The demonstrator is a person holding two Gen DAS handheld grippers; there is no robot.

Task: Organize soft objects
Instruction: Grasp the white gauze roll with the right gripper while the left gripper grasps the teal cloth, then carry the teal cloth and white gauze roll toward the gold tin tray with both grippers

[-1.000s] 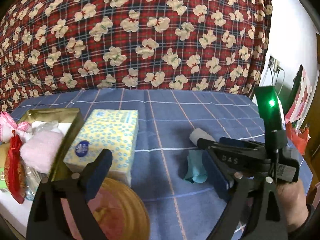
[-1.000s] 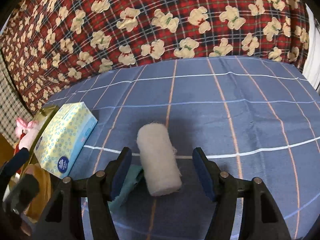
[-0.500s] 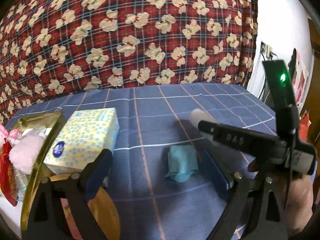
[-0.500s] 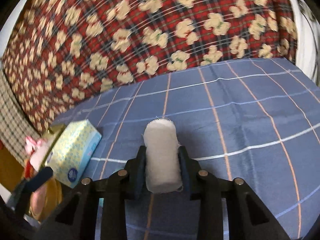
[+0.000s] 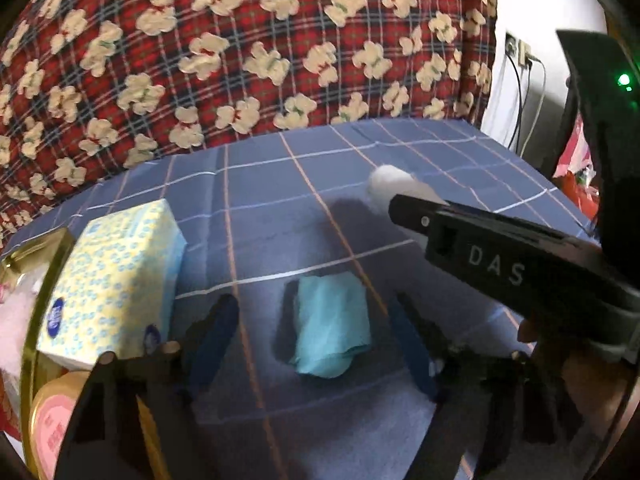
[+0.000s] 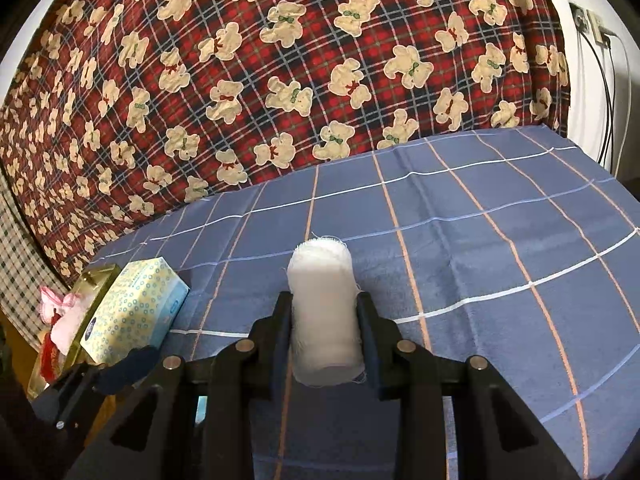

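The left gripper straddles the teal cloth; its jaws have just been closing, pads not yet touching it, long axis running away between them. Farther right, the right gripper clamps the white roll, lengthwise along its fingers.

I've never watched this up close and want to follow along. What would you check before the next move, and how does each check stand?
1. Right gripper shut on the white gauze roll: ok.
2. Teal cloth between the left gripper fingers: ok.
3. Left gripper closed on the cloth: not ok; jaws have just been closing, pads apart from it.
4. Tissue box clear of the left fingers: ok.
5. Room in the gold tin: cannot tell.
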